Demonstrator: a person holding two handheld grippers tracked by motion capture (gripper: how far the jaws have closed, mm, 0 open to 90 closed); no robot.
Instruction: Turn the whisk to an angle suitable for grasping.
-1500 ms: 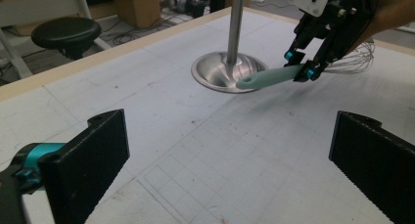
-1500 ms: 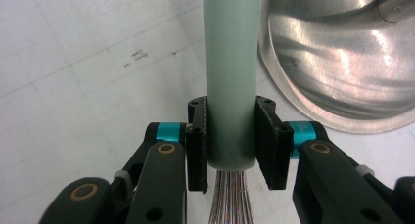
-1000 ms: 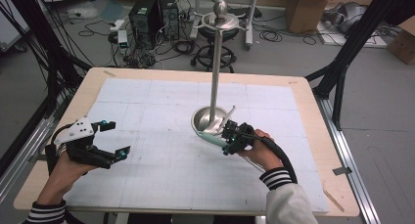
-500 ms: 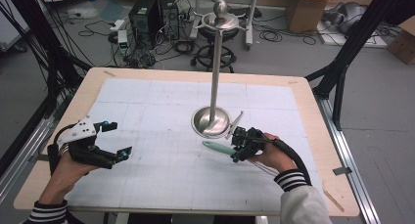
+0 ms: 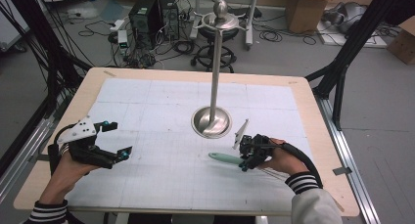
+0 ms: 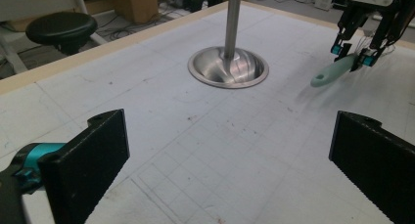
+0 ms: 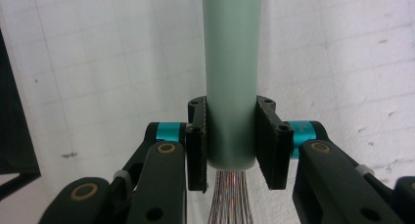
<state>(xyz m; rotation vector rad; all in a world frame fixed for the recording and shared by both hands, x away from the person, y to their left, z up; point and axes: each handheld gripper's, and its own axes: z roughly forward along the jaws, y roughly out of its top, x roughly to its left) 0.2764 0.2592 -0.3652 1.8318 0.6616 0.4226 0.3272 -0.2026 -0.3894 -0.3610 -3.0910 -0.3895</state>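
Risk: my right gripper clamps whisk at very base of green handle, jaws closed tight on it; long handle sticks out toward me from steel stand, could lever, twist or slip in pads. Wire loops behind could snag cable. Whisk sits low, near stand's base, just right of it.

Left gripper: jaws wide apart, nothing held, well left of stand.

Count: one table, one stand, one whisk, two grippers.
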